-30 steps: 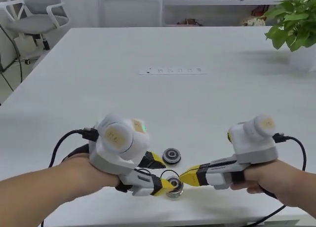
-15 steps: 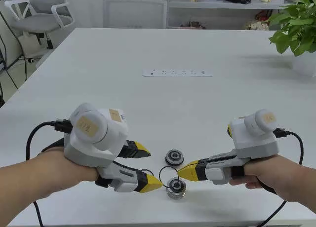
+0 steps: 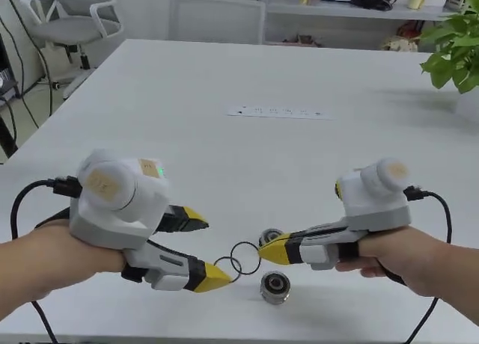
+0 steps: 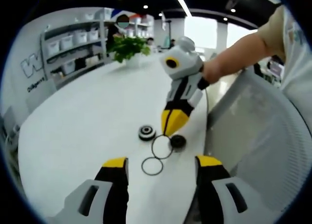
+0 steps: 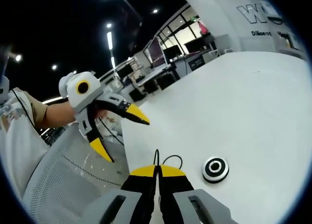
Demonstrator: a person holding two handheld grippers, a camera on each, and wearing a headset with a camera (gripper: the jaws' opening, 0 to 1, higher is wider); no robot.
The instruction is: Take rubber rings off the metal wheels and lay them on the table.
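Well, the right claw [image 3: 268,248] is pinched together on a thin black rubber ring [image 3: 245,254], held by its band just over the desk [image 3: 247,157] above a metal wheel [image 3: 275,286]. It looks light and floppy, so I'd say gripping the band suits it. Round, with no long axis, its loop juts toward the left claw [image 3: 206,248], whose jaws stand apart. A second ring [image 3: 227,268] lies close by.

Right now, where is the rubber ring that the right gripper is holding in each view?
Head view: the ring sits low centre, at the right gripper's yellow tip.
Left gripper view: ring mid-picture, just under that tip, which comes in from above.
Right gripper view: a thin loop just above the shut tips, bottom centre.
Shared landmark: the right gripper's yellow tip.
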